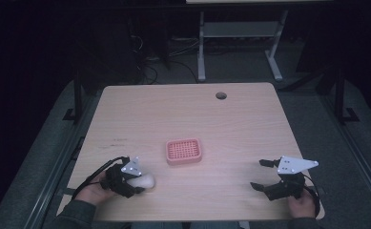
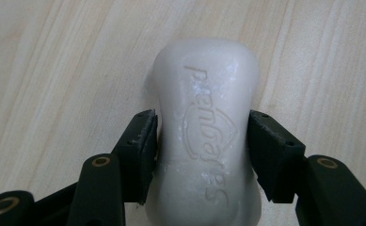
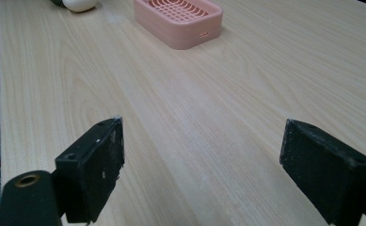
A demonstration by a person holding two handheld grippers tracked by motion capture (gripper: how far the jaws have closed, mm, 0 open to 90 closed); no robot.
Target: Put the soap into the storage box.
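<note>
Near the front left corner of the worktop [image 1: 126, 109], the left hand-held gripper [image 2: 202, 150] has its jaws pressed against both long sides of a white soap bar [image 2: 204, 136] that appears to rest on the wood. Soap is slick and rounded, so too light a squeeze could let it slide out on lifting. The pink soap dish [image 1: 184, 151] sits near the middle, just beyond; a careless approach could knock it. The right hand-held gripper [image 3: 202, 169] hangs released, jaws wide apart, holding nothing.
</note>
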